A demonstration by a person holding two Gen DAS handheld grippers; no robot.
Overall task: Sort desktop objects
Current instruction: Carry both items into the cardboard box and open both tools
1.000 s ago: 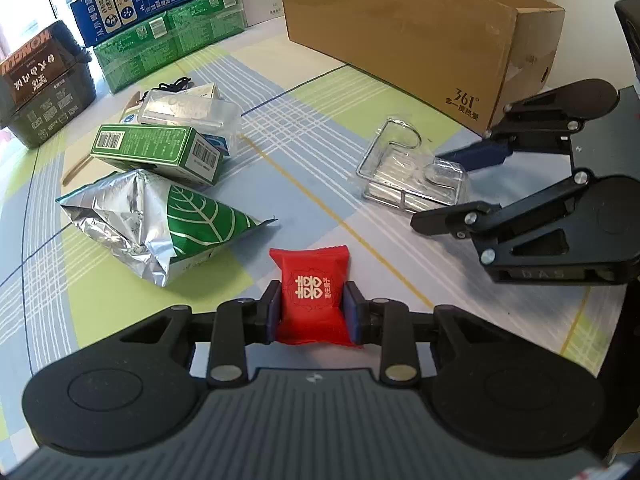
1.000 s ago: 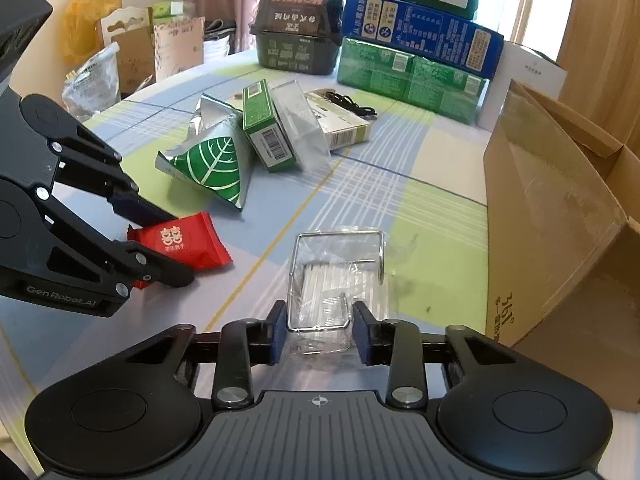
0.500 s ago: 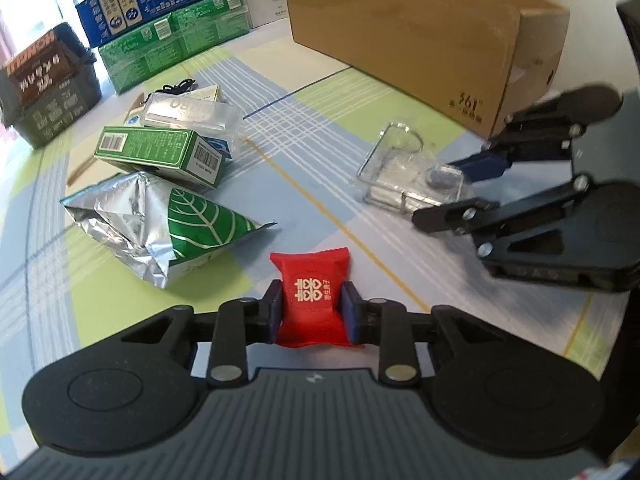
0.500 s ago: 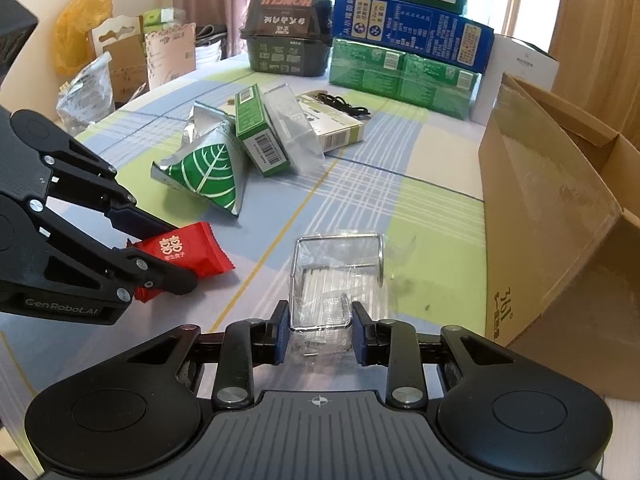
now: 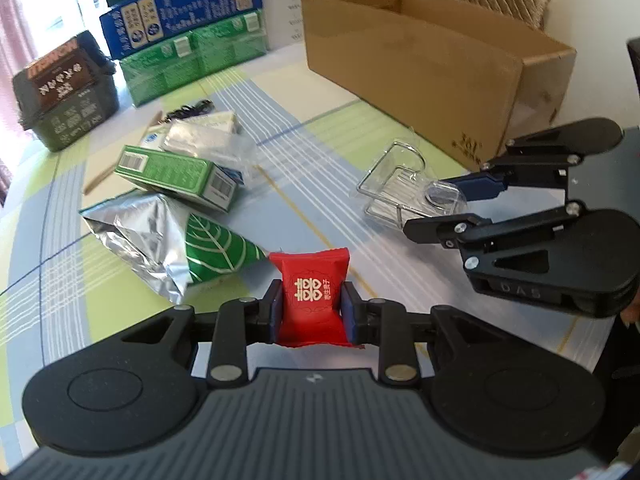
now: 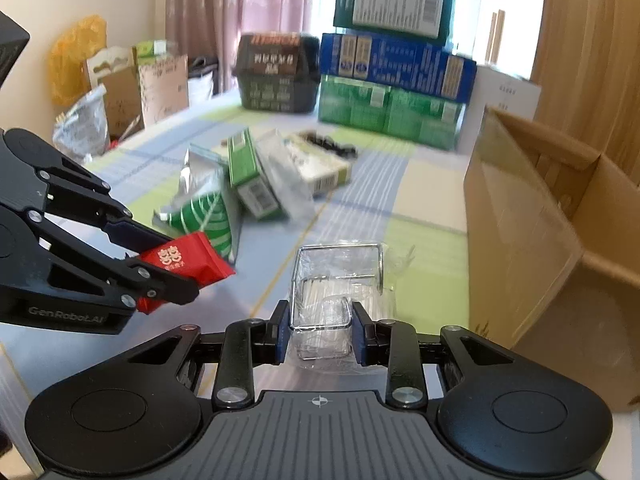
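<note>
Glossy red wrapper (image 5: 311, 296), matt cardboard box (image 5: 420, 64)

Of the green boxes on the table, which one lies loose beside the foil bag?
The small green box with barcodes, resting against the foil bag. The big green boxes stand stacked at the far edge.

A white double-happiness sign "囍" with small unreadable characters beside it is printed on the red candy packet (image 5: 311, 295). "GenRobot.AI" is read on the body of the left hand-held gripper (image 6: 176, 268) at the left of the right wrist view. "DAS" is embossed on the right hand-held gripper (image 5: 436, 208). "361°", seen upside down, is stamped on the near corner of the cardboard box (image 5: 420, 60). "MONGLI"-like lettering, partly blurred, stands on the dark carton (image 5: 64, 88) at far left. Print on the stacked blue and green cartons (image 5: 188, 36) is too small to be read.
</note>
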